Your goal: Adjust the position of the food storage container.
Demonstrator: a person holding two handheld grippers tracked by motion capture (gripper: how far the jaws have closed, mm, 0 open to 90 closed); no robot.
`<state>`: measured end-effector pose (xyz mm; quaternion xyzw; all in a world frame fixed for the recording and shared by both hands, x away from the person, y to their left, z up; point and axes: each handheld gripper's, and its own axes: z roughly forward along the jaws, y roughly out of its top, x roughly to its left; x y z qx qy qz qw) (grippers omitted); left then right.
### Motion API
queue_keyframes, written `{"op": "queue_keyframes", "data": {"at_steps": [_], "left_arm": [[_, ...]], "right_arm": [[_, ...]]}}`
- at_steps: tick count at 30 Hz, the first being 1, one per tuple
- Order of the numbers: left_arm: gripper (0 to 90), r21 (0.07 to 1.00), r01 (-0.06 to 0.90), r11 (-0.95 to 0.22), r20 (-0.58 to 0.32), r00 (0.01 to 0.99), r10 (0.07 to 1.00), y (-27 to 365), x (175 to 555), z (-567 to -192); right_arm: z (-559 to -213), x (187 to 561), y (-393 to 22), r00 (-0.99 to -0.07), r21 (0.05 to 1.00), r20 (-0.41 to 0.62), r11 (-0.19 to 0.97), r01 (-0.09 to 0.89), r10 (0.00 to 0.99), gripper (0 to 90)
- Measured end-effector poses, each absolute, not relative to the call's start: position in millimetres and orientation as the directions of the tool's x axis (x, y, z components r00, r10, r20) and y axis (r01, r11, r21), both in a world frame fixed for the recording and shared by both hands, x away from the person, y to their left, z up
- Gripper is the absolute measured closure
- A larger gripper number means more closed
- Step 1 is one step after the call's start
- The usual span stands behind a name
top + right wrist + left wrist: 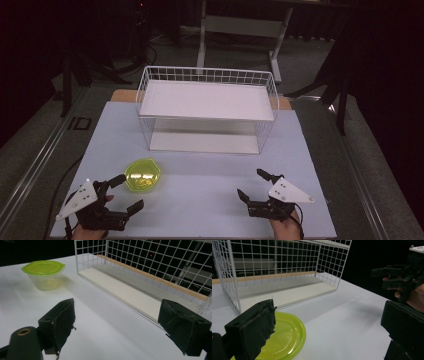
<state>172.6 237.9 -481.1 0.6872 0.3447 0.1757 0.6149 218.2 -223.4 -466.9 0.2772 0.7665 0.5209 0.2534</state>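
Dark surroundings ring our white bench (pixel 210 190). Near our left gripper (pixel 125 192) sits a lidded yellow-green tub (pixel 142 175), contents unclear; behind stands a bare two-tier wire rack (pixel 207 107). Both grippers, right (pixel 252 185) included, hold jaws apart, gripping nothing.

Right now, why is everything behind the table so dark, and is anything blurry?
High view: light falls on the white table, the room behind stays dark. Left gripper view: the green tub sits close and a bit soft. Right gripper view: the wire rack is sharp, and the tub throws a faint shadow.
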Motion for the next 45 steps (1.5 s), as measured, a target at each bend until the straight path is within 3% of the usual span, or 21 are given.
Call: {"op": "queue_keyframes", "data": {"at_steps": [11,19,26,27,29,32,37,38,41,45], "left_arm": [[0.5,0.965,0.260,-0.020,-0.191,0.755,0.627,228,165,-469],[0.5,0.959,0.267,-0.099,-0.150,0.769,0.621,225,160,-464],[21.4,0.959,0.271,-0.085,-0.155,0.749,0.644,243,163,-462],[32.3,0.955,0.283,-0.085,-0.160,0.737,0.657,246,165,-462],[36.4,0.950,0.300,-0.083,-0.164,0.712,0.683,253,167,-463],[58.4,0.937,0.329,-0.119,-0.144,0.673,0.725,260,168,-467],[70.6,0.890,0.406,-0.209,-0.088,0.603,0.793,271,173,-481],[78.5,0.880,0.420,-0.220,-0.086,0.597,0.797,274,175,-484],[89.2,0.812,0.526,-0.252,-0.099,0.550,0.829,283,187,-498],[90.0,0.767,0.563,-0.308,-0.070,0.551,0.832,281,197,-512]], "right_arm": [[-462,214,-227,-0.717,0.961,-0.097,0.252,0.112,0.690,14.3],[-453,210,-224,-0.721,0.966,-0.111,0.246,0.084,0.684,14.3],[-448,209,-221,-0.719,0.971,-0.107,0.226,0.072,0.687,13.9],[-448,209,-221,-0.716,0.971,-0.110,0.228,0.071,0.689,13.9],[-448,209,-221,-0.715,0.971,-0.109,0.229,0.073,0.690,13.9],[-448,208,-222,-0.720,0.971,-0.102,0.226,0.078,0.686,13.9],[-450,208,-221,-0.724,0.970,-0.098,0.228,0.083,0.683,14.0],[-450,208,-220,-0.724,0.968,-0.101,0.236,0.087,0.682,14.0],[-450,207,-218,-0.726,0.967,-0.110,0.243,0.081,0.679,14.0],[-450,205,-218,-0.726,0.969,-0.117,0.238,0.065,0.678,14.0]]}}
